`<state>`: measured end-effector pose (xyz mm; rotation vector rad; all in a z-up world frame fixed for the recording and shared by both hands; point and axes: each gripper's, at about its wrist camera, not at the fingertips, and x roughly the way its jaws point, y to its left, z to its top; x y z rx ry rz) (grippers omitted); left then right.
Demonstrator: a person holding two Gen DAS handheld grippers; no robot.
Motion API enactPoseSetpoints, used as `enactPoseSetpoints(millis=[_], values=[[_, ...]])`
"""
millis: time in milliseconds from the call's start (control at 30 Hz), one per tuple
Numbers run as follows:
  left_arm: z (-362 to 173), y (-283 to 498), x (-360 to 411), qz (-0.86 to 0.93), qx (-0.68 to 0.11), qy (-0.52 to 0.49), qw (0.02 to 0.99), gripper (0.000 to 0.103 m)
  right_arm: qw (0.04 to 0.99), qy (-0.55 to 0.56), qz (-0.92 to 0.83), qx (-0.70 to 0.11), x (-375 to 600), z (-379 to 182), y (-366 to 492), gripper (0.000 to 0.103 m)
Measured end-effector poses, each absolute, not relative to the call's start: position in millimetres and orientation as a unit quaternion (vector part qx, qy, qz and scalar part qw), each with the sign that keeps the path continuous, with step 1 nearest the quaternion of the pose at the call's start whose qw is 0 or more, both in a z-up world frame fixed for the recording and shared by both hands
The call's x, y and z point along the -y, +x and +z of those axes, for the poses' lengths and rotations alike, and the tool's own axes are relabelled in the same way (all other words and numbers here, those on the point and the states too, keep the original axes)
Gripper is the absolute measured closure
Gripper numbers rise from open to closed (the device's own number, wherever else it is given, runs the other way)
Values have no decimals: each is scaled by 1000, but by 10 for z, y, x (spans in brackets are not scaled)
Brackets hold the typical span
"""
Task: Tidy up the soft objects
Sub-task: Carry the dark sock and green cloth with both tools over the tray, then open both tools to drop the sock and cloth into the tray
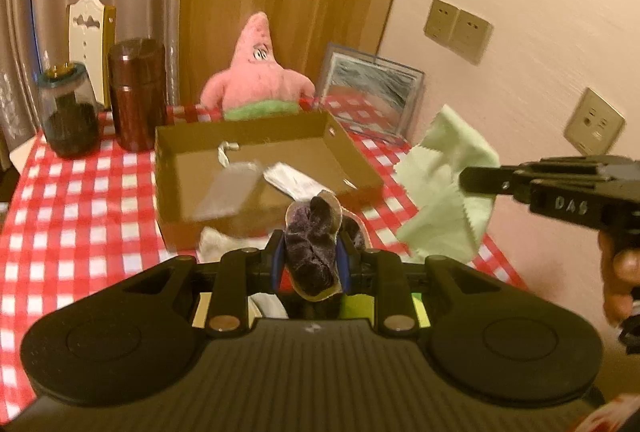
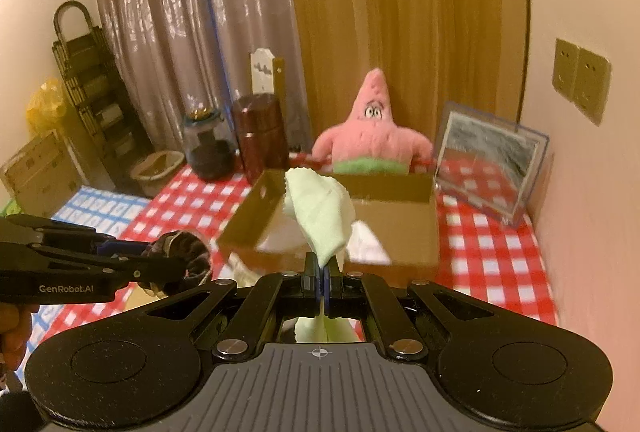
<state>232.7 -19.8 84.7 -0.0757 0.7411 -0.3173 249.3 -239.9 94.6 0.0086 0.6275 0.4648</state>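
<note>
— See the pale green cloth [image 2: 320, 207]? It hangs off the right gripper [image 2: 323, 274], jaws clamped right down on one pinched fold, the rest drooping loose in the air over the near wall of the cardboard box [image 2: 416, 187].

— And the other one has that dark purple velvety thing [image 1: 314, 244] with the tan rim — the left gripper [image 1: 312, 262] is clenched on it, held above the near edge of the checked tablecloth [image 1: 80, 191], just short of the box.

— That grip looks fat and squashy. If the bundle shifts, I'd guess it slides out and lands on the white soft thing [image 1: 214, 246] lying outside the box's near wall instead of inside.

— The cloth worries me more. It is held by so little that a quick swing could whip it free, or its loose corner could catch the box wall and drag the box along.

— Both tools are heading for the same opening, too. They could knock each other.

— And the box isn't empty — white pieces [image 1: 292, 183] lie on its floor already. Beyond it the pink starfish plush [image 1: 256, 75] sits at the far edge, with the jars [image 1: 138, 95] at the far left corner; overshoot and something gets nudged.
</note>
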Motion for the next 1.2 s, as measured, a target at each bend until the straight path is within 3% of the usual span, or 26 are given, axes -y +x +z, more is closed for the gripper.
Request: enactPoseSetpoints(millis=[367,900,1000,1067,1200], values=[[777,3324,-139,-122,-373,-23,920,80,930,-15,221,-293,2229,976,3339,101],[296,4374,-396,-86,-412,-2,907,79,933,15,190,-306,2115,523,4192,101],[173,4474,-399,-86,-420,-2,904,73,931,22,188,-312,2099,444,4287,101],[92,4542,-412,-84,-423,-9,902,59,930,23,187,-317,2077,390,4339,101],[2,4637,-468,-79,-426,-25,901,58,927,28,186,-323,2055,298,4419,101]])
